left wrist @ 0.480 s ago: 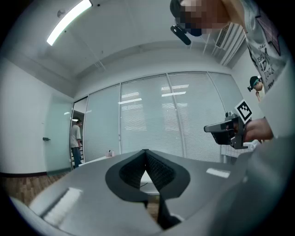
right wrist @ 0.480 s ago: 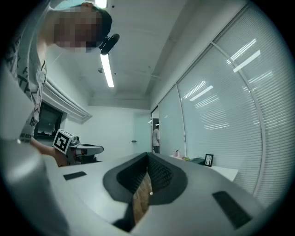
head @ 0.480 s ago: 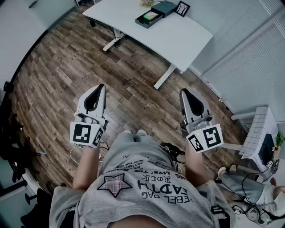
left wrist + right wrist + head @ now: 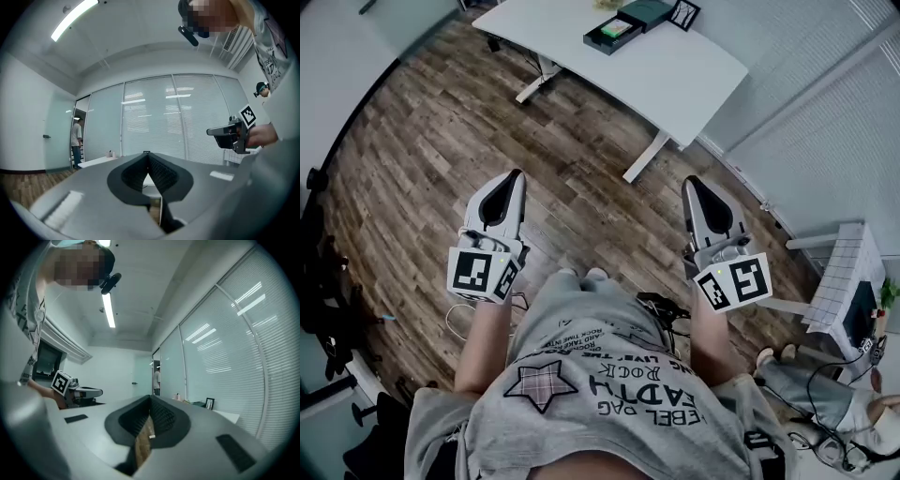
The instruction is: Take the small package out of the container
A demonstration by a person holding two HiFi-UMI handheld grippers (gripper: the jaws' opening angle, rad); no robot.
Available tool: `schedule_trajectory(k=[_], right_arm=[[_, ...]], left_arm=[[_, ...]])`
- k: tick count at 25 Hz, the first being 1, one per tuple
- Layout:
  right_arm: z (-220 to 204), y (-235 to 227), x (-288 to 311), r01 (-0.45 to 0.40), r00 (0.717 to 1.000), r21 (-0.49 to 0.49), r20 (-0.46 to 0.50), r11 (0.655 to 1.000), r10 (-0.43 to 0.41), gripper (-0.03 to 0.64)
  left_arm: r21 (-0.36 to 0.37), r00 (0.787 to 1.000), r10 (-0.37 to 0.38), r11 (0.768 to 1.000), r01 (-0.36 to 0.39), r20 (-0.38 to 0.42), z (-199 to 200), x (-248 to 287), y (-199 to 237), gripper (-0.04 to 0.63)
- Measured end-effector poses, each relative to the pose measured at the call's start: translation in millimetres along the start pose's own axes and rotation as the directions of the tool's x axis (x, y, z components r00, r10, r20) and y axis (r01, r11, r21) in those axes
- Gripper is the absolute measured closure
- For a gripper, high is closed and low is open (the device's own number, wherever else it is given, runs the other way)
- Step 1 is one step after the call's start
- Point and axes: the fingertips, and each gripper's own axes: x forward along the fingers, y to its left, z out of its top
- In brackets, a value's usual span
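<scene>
While the person stands on the wood floor [image 4: 431,141], 2 tools are carried level in front of a grey printed T-shirt [image 4: 600,384], 1 in each hand.

Left hand-held gripper [image 4: 516,180]: jaws together, pads meeting at the tip, nothing between them. Its marker cube [image 4: 480,274] sits nearest the body. The left gripper view shows the same closed pads, with only a thin slit behind the contact line.

Right hand-held gripper [image 4: 690,185]: jaws likewise pressed together and empty. In the right gripper view a sliver of floor shows through the gap behind the pads. The 2 tools are well apart, side by side, both pointing away from the body, over bare floor.

Past the floor stands the white worktop [image 4: 675,84], well beyond both tips. At its far edge sits the container [image 4: 598,42], dark and open-topped. The small package [image 4: 619,28] lies inside it and reads only as a green patch at this range. A dark box [image 4: 645,16] is just beside the container, and a picture frame [image 4: 683,16] stands past that.

Slatted blinds [image 4: 825,122] run behind the worktop. In the left gripper view another person [image 4: 76,140] stands at a far doorway.
</scene>
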Motion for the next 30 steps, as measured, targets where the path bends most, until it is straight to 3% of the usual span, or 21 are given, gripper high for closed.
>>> schedule_trajectory(k=[21,30], right_arm=[[-9.0,-40.5,37.2,-0.028,1.000,0.068,-0.001,0.997,0.028,0.600],[-21.1,-50.4,98.6,-0.031,0.999,0.072,-0.030,0.997,0.034,0.600]], left_arm=[[-0.023,0.999,0.014,1.000,-0.014,-0.030,-19.7,45.5,20.5,0.592],[-0.060,1.000,0.009,0.998,-0.011,-0.026,-34.5,97.7,78.9,0.592]])
